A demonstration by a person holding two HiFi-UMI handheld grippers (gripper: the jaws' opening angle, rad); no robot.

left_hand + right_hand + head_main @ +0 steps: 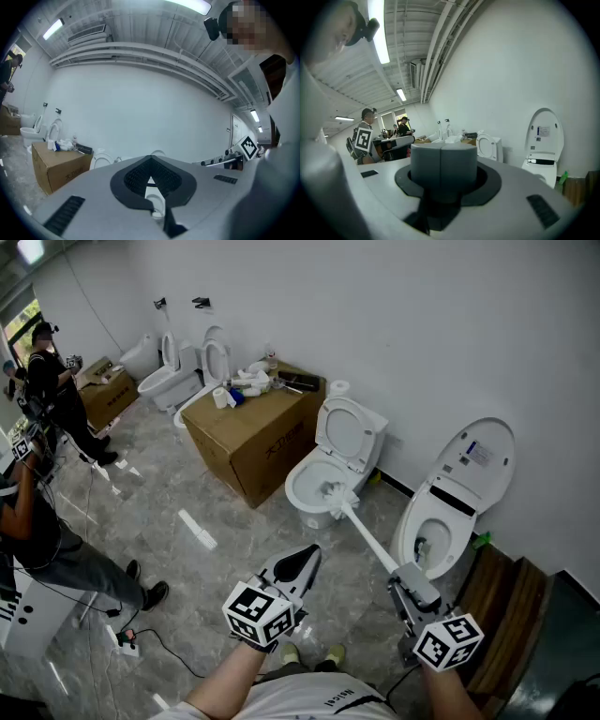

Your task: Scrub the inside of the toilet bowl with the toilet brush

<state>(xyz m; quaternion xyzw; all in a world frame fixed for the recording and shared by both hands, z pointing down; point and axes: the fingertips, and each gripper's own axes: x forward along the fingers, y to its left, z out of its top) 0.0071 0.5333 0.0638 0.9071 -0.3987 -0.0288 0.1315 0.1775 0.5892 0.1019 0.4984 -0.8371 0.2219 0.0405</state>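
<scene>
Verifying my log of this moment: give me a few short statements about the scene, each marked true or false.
1. The toilet brush has its head down in the toilet bowl. True.
2. The left gripper holds the brush. False: the right gripper is shut on its handle; the left one is shut on nothing.
3. That toilet's lid is down. False: it stands raised.
4. A cardboard box stands beside that toilet. True.
</scene>
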